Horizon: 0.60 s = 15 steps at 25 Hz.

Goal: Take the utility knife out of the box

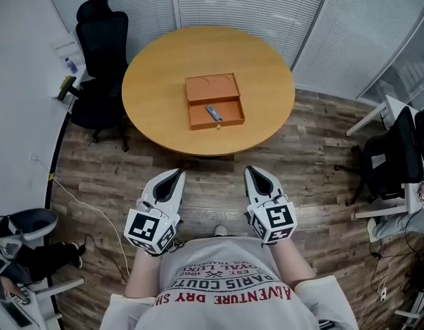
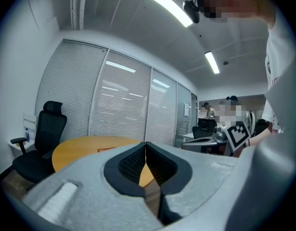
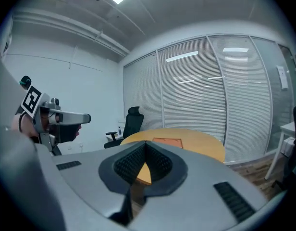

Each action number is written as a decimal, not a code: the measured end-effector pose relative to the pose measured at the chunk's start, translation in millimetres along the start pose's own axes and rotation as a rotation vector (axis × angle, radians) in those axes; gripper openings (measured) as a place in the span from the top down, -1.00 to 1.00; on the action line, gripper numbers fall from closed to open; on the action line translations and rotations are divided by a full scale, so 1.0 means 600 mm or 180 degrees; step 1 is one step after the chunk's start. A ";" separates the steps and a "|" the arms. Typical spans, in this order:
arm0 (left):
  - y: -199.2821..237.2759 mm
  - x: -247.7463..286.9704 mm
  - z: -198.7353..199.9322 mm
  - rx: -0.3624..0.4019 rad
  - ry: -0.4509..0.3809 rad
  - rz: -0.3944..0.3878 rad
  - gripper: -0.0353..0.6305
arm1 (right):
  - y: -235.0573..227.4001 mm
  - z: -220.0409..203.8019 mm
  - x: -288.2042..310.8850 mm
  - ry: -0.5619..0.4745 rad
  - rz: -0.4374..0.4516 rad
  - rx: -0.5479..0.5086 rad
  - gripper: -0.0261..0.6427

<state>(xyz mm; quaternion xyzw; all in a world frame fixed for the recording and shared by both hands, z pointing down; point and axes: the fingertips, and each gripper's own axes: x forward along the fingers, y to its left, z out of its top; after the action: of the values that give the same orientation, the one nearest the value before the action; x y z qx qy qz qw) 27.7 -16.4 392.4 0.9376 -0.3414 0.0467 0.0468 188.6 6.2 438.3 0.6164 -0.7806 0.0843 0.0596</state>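
An open orange box (image 1: 213,100) lies on the round wooden table (image 1: 157,108). A grey utility knife (image 1: 213,113) rests inside its front half. My left gripper (image 1: 175,175) and right gripper (image 1: 255,172) hover over the wooden floor, well short of the table, both pointing towards it. Each has its jaws shut with nothing between them. In the left gripper view the left gripper (image 2: 146,145) has the table (image 2: 76,148) beyond its tips. Past the right gripper (image 3: 145,144), the right gripper view shows the table (image 3: 196,141) with the box (image 3: 167,141) on it.
A black office chair (image 1: 98,60) stands left of the table. More chairs and desks (image 1: 398,150) stand at the right, and a chair base (image 1: 26,225) sits at the left. White blinds and glass partitions (image 1: 267,5) close the room behind the table.
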 end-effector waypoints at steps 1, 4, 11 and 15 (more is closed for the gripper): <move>-0.004 0.013 0.000 -0.0009 0.0008 0.0019 0.86 | -0.013 0.001 0.005 0.0002 0.0022 0.0002 0.90; -0.015 0.044 -0.002 -0.0030 0.0048 0.0006 0.86 | -0.046 0.001 0.022 0.0016 0.0045 0.0040 0.90; 0.005 0.083 -0.008 -0.0001 0.0123 0.0059 0.86 | -0.085 -0.010 0.062 0.0093 0.0031 0.0127 0.90; 0.040 0.112 -0.018 -0.0042 0.0158 0.0054 0.86 | -0.096 -0.016 0.103 0.0188 0.0015 0.0117 0.90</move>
<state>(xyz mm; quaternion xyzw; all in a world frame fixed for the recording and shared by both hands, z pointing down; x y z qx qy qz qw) 62.8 -76.3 412.7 0.9329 -0.3484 0.0680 0.0610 230.1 -63.9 463.1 0.6129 -0.7782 0.1170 0.0710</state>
